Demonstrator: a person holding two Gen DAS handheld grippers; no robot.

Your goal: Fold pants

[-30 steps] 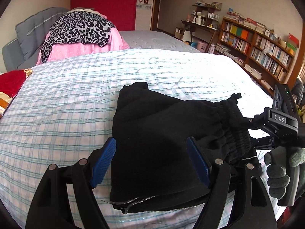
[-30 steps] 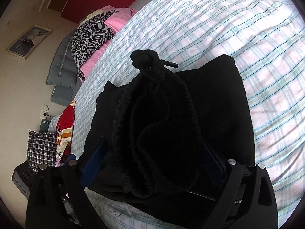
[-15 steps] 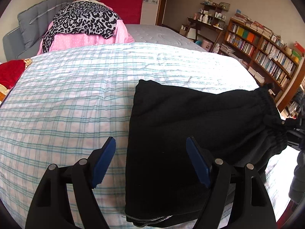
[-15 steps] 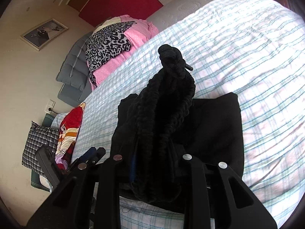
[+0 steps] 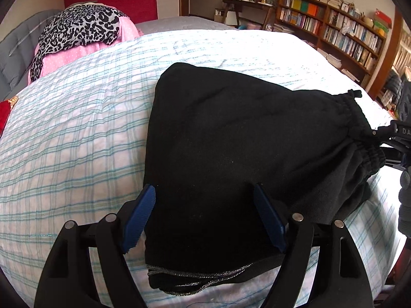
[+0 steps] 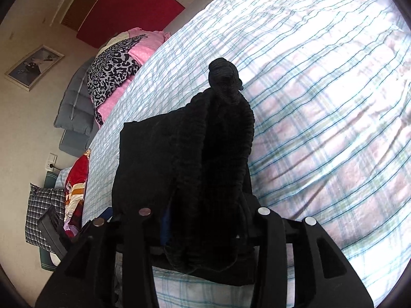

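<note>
Black pants (image 5: 231,148) lie folded on the checked bedspread (image 5: 77,133). My left gripper (image 5: 205,218) is open, its blue pads on either side of the pants' near end, just above the hem. My right gripper (image 6: 203,220) is shut on the bunched elastic waistband (image 6: 221,138) and holds it lifted off the bed. In the left wrist view the waistband (image 5: 359,133) is pulled taut to the right, where the right gripper's body and a gloved hand show at the frame edge.
A pink and leopard-print pile (image 5: 82,33) lies at the head of the bed. A bookshelf (image 5: 334,30) stands along the right wall. Red and checked cushions (image 6: 46,205) lie beside the bed's left side.
My right gripper closed on the waistband and pulled it up and to the right, stretching the pants flatter. My left gripper stayed open over the near end.
</note>
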